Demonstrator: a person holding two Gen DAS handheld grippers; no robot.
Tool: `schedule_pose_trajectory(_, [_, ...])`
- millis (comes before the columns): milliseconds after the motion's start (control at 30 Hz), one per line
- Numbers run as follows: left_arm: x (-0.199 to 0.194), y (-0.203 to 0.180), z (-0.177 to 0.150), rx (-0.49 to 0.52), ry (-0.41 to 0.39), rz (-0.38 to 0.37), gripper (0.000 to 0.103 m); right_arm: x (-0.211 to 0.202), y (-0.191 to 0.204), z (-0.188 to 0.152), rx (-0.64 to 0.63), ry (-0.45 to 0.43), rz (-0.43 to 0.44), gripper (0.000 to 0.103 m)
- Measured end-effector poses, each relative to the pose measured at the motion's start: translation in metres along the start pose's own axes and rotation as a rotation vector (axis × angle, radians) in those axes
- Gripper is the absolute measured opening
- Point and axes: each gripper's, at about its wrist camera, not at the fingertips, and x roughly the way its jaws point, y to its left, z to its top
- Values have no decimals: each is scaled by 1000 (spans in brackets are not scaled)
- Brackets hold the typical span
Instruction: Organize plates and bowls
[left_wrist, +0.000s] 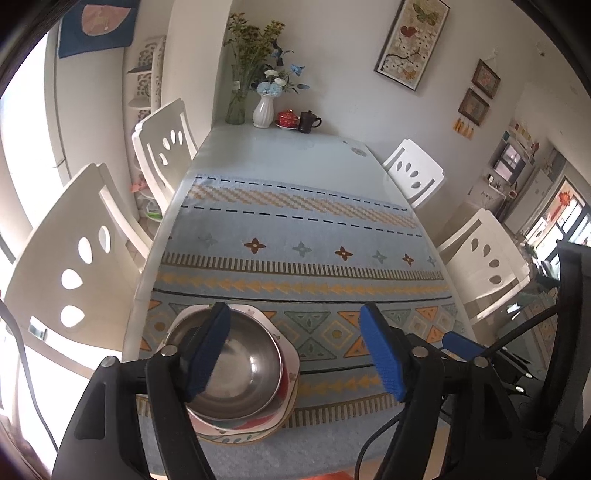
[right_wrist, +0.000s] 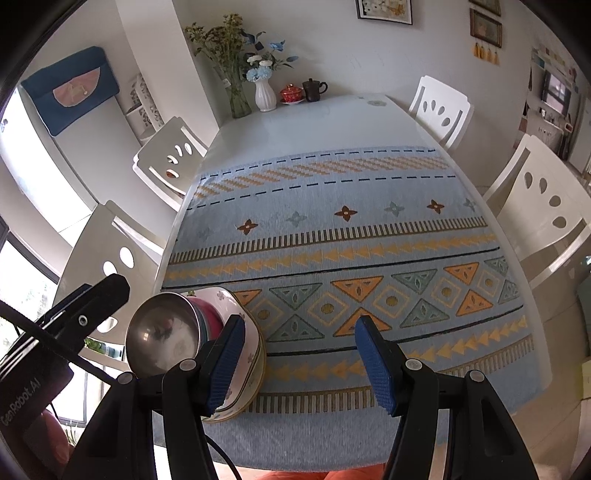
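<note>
Blue-padded left hand-held gripper (left_wrist: 295, 352): jaws wide, nothing between pads. Right hand-held gripper (right_wrist: 300, 363): jaws parted, empty too. Steel bowl (left_wrist: 236, 369) sits nested atop red bowl (right_wrist: 212, 319) and floral plates (left_wrist: 258, 424), stack at near left corner of worktop (left_wrist: 295, 229) on patterned cloth (right_wrist: 332, 236). Stack lies low and left of both grippers; left finger of left one overlaps bowl rim in view, contact unclear. Left hand judged nearer. Rest of cloth bare; stacking looks largely done.
</note>
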Motion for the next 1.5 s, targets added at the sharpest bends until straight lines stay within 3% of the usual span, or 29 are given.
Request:
schedule_pose_trajectory(633, [-2,14,7,-43,-14,50,71,7,14,5,-41,18,27,60])
schedule_pose_trajectory(700, [-6,13,8,-29,-38,77,71,6,15,6,-46,11,26,60])
schedule_pose_trajectory(800, [-19,7,8,11,-140,197,72,2,17,8,-56,-12,21,60])
schedule_pose_trajectory(933, [-27,6,12,32,-175,210,78,-1,21,9,-70,-32,12,60])
schedule_pose_trajectory(1233, [-29,1,11,76,-179,248,79,-7,27,7,-96,-61,-13,60])
schedule_pose_trajectory(1500, [-14,0,10,78,-90,244,80,-6,22,7,-80,-59,-23,62])
